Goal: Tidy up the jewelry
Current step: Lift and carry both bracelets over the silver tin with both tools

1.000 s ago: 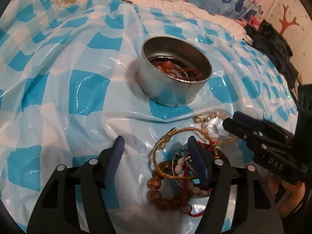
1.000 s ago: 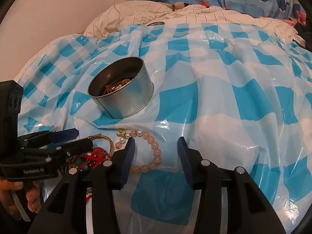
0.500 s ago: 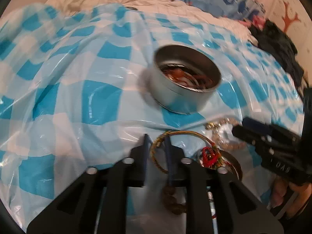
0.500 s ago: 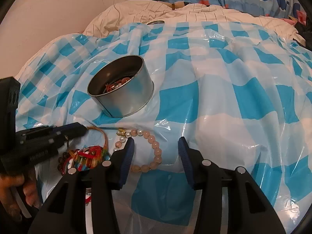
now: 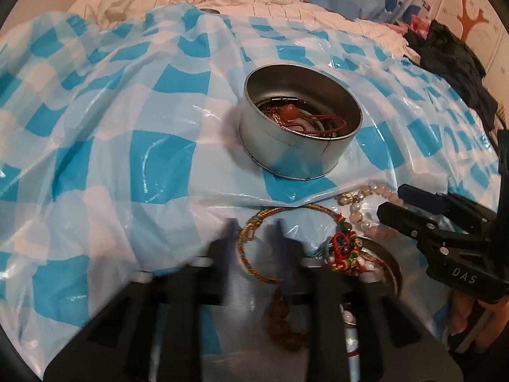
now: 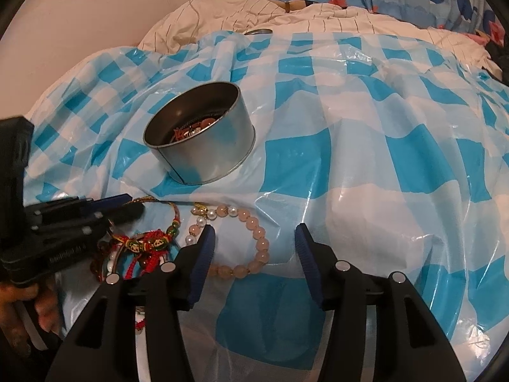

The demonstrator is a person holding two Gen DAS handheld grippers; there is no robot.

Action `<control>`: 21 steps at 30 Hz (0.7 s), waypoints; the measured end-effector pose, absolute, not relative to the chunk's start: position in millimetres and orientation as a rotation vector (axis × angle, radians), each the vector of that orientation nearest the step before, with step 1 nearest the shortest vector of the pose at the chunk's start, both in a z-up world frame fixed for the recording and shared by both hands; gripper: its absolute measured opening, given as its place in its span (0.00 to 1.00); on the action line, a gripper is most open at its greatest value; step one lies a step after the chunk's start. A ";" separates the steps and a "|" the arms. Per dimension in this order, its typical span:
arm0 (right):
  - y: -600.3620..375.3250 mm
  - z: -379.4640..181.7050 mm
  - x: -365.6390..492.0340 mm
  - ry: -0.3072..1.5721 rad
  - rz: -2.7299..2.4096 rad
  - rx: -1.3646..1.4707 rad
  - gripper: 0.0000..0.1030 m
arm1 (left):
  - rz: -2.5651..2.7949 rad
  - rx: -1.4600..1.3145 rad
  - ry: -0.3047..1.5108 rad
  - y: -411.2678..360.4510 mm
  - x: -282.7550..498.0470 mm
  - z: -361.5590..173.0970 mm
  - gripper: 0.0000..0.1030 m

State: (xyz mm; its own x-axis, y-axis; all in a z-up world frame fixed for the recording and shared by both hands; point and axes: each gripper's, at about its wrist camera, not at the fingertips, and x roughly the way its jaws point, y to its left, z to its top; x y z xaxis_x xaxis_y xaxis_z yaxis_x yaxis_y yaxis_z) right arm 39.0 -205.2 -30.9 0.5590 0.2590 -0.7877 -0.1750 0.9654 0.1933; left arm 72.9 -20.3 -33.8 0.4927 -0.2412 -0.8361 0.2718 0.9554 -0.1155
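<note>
Jewelry lies heaped at the near edge of the blue-checked plastic sheet (image 6: 350, 146), in front of the round metal tin (image 5: 299, 140). The left gripper (image 5: 253, 232) has just been closing and pinches the braided gold cord bangle (image 5: 254, 248). The right gripper (image 6: 254, 245) has just been opening; its spread jaws straddle the pink bead bracelet (image 6: 257, 242) without pressing it.

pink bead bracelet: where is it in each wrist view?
Left wrist: pink bead bracelet right of centre, below the tin, partly hidden by the right tool.
Right wrist: lower centre, by the right tool's left finger.
Shared landmark: the tin, just beyond it in both.
</note>
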 end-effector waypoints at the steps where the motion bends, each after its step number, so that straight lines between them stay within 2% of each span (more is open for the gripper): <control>1: -203.1 -31.1 38.6 0.944 0.258 0.079 0.41 | -0.315 0.030 1.006 -20.1 73.4 -32.7 0.10; 4: -196.3 -29.1 35.4 0.926 0.234 -0.002 0.17 | -0.333 0.002 1.001 -15.8 71.1 -25.7 0.07; 5: -196.9 -28.1 34.7 0.921 0.237 -0.004 0.12 | -0.335 -0.002 0.993 -14.4 69.3 -21.4 0.07; 7: -199.4 -25.5 34.1 0.910 0.246 0.010 0.09 | -0.339 -0.013 0.979 -11.9 68.5 -14.7 0.07; 12: -200.4 -20.0 33.3 0.895 0.267 0.027 0.09 | -0.323 -0.047 0.960 2.0 68.7 -4.6 0.06; 13: -200.3 -22.0 34.5 0.908 0.265 0.026 0.11 | -0.313 -0.045 0.967 3.6 69.9 -6.4 0.06; 14: -200.5 -22.6 34.7 0.920 0.262 0.029 0.18 | -0.310 -0.044 0.981 4.1 72.0 -9.1 0.07; 15: -201.4 -24.2 35.5 0.930 0.258 0.038 0.35 | -0.310 -0.044 0.999 4.2 73.7 -12.8 0.07; 16: -202.8 -24.7 34.9 0.932 0.264 0.059 0.38 | -0.308 -0.043 1.018 3.8 75.3 -16.8 0.07; 20: -196.8 -25.8 32.8 0.936 0.277 0.021 0.37 | -0.297 -0.026 1.068 0.6 77.3 -32.2 0.08; 21: -195.2 -27.2 32.4 0.935 0.274 0.004 0.31 | -0.293 -0.022 1.072 -0.3 78.1 -35.0 0.09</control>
